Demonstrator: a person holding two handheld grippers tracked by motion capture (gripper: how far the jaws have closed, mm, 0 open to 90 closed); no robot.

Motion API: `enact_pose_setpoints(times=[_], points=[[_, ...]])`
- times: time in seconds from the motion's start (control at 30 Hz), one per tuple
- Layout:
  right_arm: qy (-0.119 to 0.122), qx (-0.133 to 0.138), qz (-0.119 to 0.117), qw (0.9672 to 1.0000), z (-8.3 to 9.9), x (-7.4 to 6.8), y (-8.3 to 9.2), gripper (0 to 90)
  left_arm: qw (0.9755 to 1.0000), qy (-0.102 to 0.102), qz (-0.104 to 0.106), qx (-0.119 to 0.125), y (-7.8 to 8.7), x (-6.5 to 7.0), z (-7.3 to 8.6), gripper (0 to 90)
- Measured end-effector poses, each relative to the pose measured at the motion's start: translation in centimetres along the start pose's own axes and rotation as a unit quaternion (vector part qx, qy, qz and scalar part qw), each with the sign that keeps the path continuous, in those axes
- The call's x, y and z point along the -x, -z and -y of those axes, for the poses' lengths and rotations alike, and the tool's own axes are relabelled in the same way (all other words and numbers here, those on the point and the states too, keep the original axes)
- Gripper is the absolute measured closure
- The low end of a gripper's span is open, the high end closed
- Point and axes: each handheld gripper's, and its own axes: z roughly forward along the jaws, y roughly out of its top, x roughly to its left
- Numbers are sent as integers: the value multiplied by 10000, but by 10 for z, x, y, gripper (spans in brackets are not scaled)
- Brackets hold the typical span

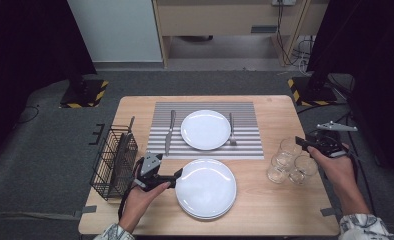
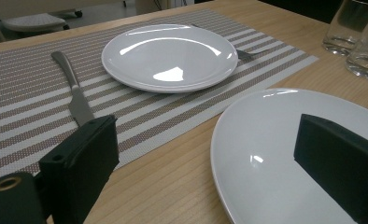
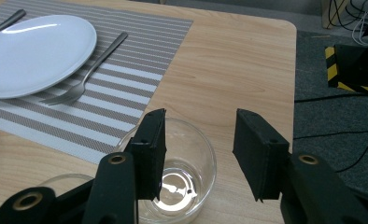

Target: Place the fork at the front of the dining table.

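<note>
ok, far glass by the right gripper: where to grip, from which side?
Probably the wall at the rim of the glass, from above: it stands upright, open mouth up, with two glasses close beside it. The right gripper already has one jaw inside and one outside the rim, not yet pressing.

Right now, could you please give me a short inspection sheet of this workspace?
Surface: wooden table, striped placemat.
Job's things: three empty glasses; far glass sits at the right gripper's jaws. Near plate stack by the left gripper.
Clutter: far plate, knife, fork, wire basket.
Grippers: left gripper open at the near plate's rim; right gripper open, one jaw inside the glass, one outside, pads not pressing.
Cables: one on the floor at right.
Surroundings: grey floor, hazard-striped stand bases.
</note>
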Motion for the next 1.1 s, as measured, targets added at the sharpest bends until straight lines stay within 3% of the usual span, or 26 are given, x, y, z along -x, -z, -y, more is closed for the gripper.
enact_pose_setpoints(times=[0.6, 1.1], points=[[-117, -95, -54, 9999, 10, 9, -6, 519, 10000, -82, -2, -41, -2, 3, 0, 60], [-81, -143, -79, 9998, 9, 11, -10, 515, 9999, -143, -5, -61, -3, 5, 1, 60]])
